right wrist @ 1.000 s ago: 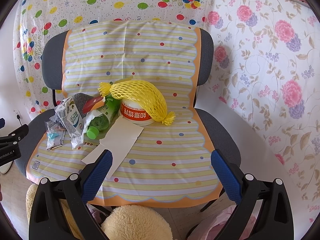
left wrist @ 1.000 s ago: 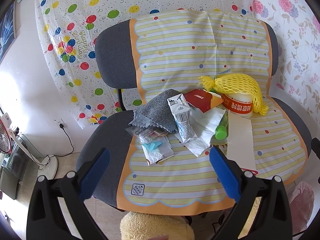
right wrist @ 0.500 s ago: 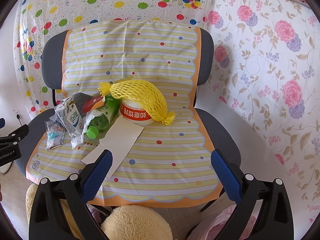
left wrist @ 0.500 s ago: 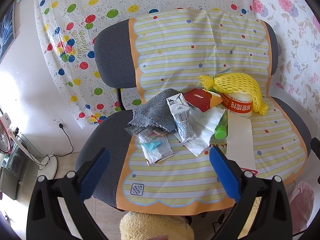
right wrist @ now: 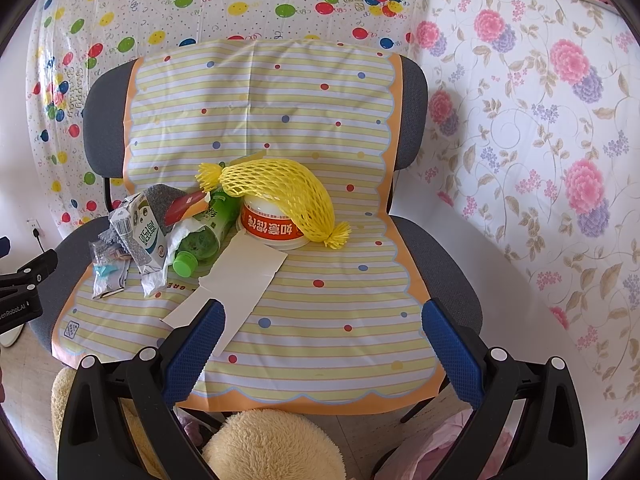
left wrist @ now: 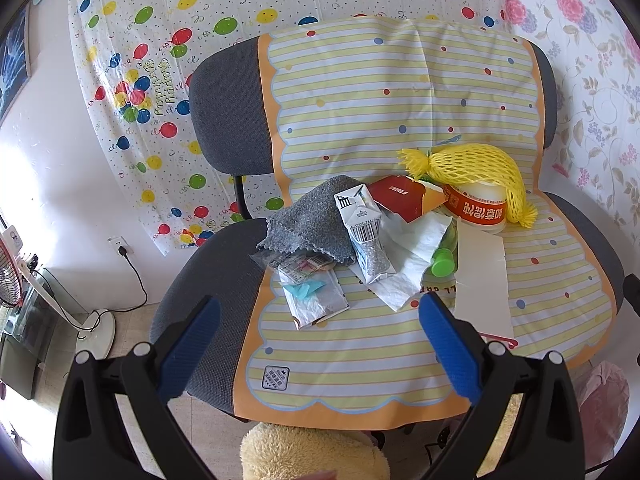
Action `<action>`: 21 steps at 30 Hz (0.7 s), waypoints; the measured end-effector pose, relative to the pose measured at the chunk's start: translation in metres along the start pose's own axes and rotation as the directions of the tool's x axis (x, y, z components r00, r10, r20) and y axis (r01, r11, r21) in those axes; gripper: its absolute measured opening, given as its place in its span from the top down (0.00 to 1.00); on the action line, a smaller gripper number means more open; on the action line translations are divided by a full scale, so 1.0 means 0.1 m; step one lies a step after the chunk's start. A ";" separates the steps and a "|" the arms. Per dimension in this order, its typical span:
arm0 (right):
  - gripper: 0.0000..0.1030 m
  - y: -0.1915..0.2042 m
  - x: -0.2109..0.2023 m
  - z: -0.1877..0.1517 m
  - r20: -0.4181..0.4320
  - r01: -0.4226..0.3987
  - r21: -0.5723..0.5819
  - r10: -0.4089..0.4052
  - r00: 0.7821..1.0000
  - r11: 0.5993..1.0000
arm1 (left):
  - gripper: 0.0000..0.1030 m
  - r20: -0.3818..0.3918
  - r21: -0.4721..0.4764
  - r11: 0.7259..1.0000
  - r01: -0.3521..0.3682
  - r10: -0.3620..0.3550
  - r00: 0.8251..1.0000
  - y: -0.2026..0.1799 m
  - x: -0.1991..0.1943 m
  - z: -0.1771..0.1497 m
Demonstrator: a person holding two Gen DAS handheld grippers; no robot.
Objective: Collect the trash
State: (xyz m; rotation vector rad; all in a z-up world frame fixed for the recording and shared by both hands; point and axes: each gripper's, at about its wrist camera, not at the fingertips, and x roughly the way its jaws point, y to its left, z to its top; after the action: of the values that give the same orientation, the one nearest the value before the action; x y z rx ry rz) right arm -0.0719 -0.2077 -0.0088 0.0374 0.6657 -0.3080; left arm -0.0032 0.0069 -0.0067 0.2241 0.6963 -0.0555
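Trash lies in a pile on a grey chair covered by a striped mat. It holds a milk carton, a grey cloth, plastic wrappers, a white tissue, a red box, a green bottle, an instant noodle cup, yellow foam net and white card. My left gripper is open and empty, short of the wrappers. My right gripper is open and empty over the mat's front.
A beige plush item sits below the chair's front edge. A pink bag lies on the floor at right. A standing fan and a wall socket with cord are at left. Patterned sheets cover the wall behind.
The left view has shifted very slightly; the pile sits a touch higher in frame. The right gripper has not visibly moved. Both stay open.
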 end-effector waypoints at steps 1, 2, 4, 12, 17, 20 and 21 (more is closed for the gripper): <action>0.06 0.00 0.00 0.00 0.000 0.000 0.001 0.000 1.000 1.000 | 0.06 -0.001 0.000 1.000 0.001 -0.001 1.000 0.00 0.01 -0.01; 0.06 0.00 -0.01 0.02 -0.001 0.000 0.001 0.000 1.000 1.000 | 0.06 -0.002 0.000 1.000 0.001 -0.001 1.000 0.00 0.01 -0.01; 0.06 0.00 -0.03 0.07 -0.001 0.000 0.001 0.000 1.000 1.000 | 0.06 -0.003 0.000 1.000 0.002 -0.002 1.000 0.01 0.01 -0.02; 0.06 -0.03 0.12 -0.04 -0.006 -0.021 0.012 0.021 1.000 1.000 | 0.06 -0.028 -0.020 1.000 0.018 -0.018 0.999 0.07 0.14 -0.01; 0.06 -0.08 0.27 0.10 -0.016 -0.082 0.042 0.083 0.996 0.996 | 0.06 -0.029 -0.026 0.999 0.044 -0.045 0.999 0.13 0.29 0.01; 0.06 -0.10 0.40 0.13 -0.033 -0.155 0.078 0.158 0.987 0.985 | 0.06 -0.055 -0.033 0.999 0.031 -0.032 0.998 0.17 0.43 0.00; 0.06 -0.09 0.44 0.13 -0.038 -0.174 0.087 0.178 0.983 0.981 | 0.06 -0.062 -0.035 0.999 0.012 -0.014 0.998 0.19 0.48 0.00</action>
State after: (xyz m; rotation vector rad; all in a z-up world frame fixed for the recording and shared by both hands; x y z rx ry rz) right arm -0.0336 -0.2297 -0.0252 0.1828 0.6898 -0.1647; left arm 0.0362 0.0270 -0.0343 0.1890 0.7604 -0.0489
